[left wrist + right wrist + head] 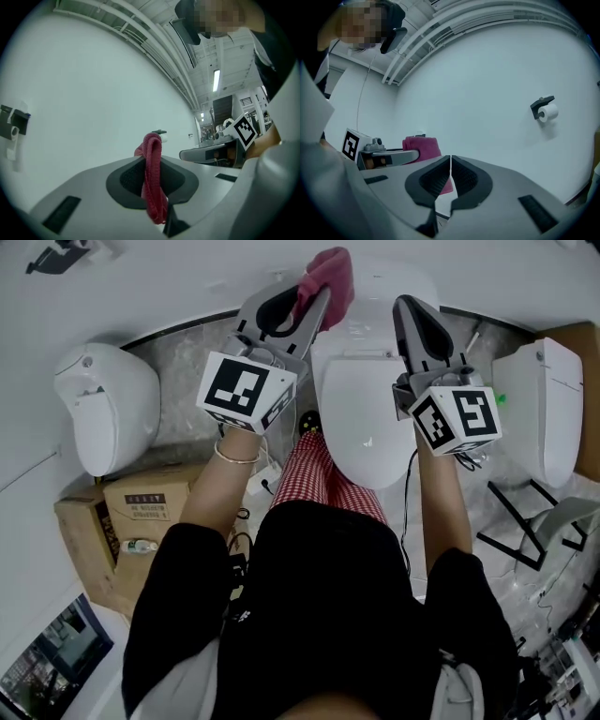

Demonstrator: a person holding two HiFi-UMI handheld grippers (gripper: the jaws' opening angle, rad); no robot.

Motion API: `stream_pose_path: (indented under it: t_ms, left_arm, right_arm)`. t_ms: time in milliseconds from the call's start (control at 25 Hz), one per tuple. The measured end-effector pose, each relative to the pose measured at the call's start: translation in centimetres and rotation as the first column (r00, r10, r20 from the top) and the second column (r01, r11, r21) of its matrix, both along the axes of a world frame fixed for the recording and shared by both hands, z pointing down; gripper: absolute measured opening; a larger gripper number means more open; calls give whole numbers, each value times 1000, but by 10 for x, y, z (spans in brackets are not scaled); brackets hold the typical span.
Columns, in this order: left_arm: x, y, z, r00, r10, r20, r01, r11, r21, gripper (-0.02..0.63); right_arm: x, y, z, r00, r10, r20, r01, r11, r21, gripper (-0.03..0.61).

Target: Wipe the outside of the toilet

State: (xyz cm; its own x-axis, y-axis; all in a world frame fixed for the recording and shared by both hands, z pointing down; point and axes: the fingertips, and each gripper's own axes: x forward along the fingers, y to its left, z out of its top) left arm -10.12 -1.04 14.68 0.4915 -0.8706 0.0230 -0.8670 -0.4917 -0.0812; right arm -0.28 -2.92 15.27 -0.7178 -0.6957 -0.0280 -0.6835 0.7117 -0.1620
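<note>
A white toilet (pixel 370 418) with its lid down stands straight ahead against the wall. My left gripper (pixel 314 298) is raised over the tank's left side and shut on a dark red cloth (pixel 330 277); in the left gripper view the cloth (pixel 152 180) hangs folded between the jaws. My right gripper (pixel 410 307) is held above the toilet's right side, its jaws closed together with nothing in them. In the right gripper view the cloth (pixel 423 147) and the left gripper (pixel 386 157) show at left, in front of the white wall.
Another white toilet (pixel 105 404) stands at left, a third white unit (pixel 555 409) at right. Cardboard boxes (pixel 127 521) sit at lower left. Black metal frames (pixel 525 521) and cables lie on the floor at right. A toilet roll holder (pixel 544 110) is on the wall.
</note>
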Motion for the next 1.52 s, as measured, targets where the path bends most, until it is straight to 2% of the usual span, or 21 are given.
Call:
stream_pose_path:
  t_ms: [240, 440, 520, 680, 840, 1040, 1320, 1520]
  left_arm:
    - [24, 15, -27, 997, 38, 66, -41, 998, 41, 53]
    - [31, 30, -51, 998, 67, -19, -66, 996, 60, 54]
    - [32, 33, -56, 997, 77, -24, -76, 995, 68, 54]
    - [37, 35, -58, 994, 103, 31, -104, 993, 56, 54]
    - [37, 41, -59, 992, 117, 47, -119, 992, 45, 54]
    - [38, 44, -60, 982, 131, 138, -137, 990, 31, 54]
    - [34, 48, -68, 981, 121, 149, -126, 992, 23, 54]
    - [32, 48, -67, 987, 104, 125, -106, 994, 10, 54]
  right_arm:
    - [2, 9, -27, 1000, -17, -6, 17, 999, 30, 23]
    - [3, 25, -51, 999, -38, -19, 39, 996, 75, 23]
    - [6, 27, -56, 999, -35, -13, 36, 997, 75, 23]
    - [6, 27, -62, 999, -39, -8, 39, 996, 78, 23]
    - [3, 30, -64, 999, -51, 0, 50, 996, 77, 23]
    - [0, 30, -67, 998, -68, 7, 67, 995, 77, 23]
    - [5, 34, -70, 996, -88, 35, 85, 993, 78, 23]
    - [10, 36, -67, 994, -97, 46, 93, 993, 75, 23]
